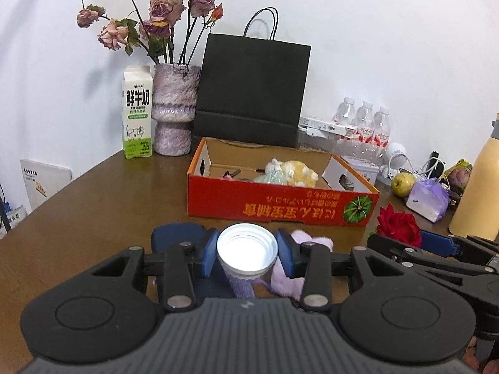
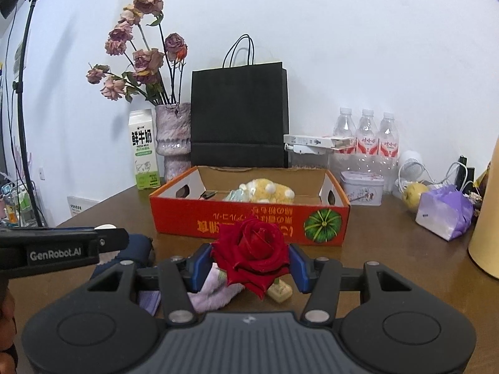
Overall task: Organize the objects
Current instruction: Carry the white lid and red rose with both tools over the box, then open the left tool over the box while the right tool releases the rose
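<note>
Both tongs loaded, box not yet reached

White cup (image 1: 247, 247) pinched in left tongs (image 1: 247, 249), red rose (image 2: 254, 251) in right tongs (image 2: 249, 268), lower centre; orange box (image 2: 249, 215) mid-frame holds a plush toy (image 2: 266, 193); purple cloth (image 2: 212, 290) remains on worktop (image 2: 389, 249).

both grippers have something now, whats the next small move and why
Probably carry both forward over the red box. The left gripper is shut on the white cup, the right gripper on the red rose, and the box sits open just ahead with room beside the plush toy.
</note>
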Demonstrator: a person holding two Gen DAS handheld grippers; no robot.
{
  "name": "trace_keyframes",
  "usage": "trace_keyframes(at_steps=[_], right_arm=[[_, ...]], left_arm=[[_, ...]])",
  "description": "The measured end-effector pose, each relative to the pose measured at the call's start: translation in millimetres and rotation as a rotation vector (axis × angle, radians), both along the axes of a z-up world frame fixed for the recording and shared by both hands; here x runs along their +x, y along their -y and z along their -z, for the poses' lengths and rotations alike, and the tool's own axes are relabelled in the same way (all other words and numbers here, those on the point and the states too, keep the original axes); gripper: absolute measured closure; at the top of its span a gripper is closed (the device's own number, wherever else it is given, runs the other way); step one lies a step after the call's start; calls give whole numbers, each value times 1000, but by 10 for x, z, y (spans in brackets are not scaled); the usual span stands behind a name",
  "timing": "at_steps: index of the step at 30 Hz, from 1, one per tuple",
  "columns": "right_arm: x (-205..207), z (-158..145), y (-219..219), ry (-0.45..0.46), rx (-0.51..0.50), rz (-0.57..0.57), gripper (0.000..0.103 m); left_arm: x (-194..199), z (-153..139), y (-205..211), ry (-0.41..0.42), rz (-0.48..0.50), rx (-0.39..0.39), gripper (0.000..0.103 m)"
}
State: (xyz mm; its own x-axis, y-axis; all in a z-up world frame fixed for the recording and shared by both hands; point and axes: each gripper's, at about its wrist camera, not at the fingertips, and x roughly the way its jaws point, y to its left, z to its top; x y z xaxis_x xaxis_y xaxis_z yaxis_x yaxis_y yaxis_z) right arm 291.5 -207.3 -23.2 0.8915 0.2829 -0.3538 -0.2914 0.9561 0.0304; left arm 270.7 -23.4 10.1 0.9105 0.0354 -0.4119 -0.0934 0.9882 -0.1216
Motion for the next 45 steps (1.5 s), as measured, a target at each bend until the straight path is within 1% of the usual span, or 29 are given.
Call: trace_keyframes(at_steps=[7, 18, 25, 32, 45], right_arm=[[275, -107, -36, 13, -9, 5, 51], [678, -136, -61, 2, -15, 8, 51], [938, -171, -62, 10, 1, 12, 51], [1274, -201, -110, 20, 22, 12, 51], [1833, -171, -239, 24, 1, 7, 51]], left_arm=[[269, -114, 6, 15, -14, -1, 62], [704, -206, 59, 22, -16, -9, 62], [951, -228, 93, 23, -21, -19, 62], [1278, -237, 52, 18, -41, -53, 62], [1805, -224, -47, 4, -77, -71, 62]])
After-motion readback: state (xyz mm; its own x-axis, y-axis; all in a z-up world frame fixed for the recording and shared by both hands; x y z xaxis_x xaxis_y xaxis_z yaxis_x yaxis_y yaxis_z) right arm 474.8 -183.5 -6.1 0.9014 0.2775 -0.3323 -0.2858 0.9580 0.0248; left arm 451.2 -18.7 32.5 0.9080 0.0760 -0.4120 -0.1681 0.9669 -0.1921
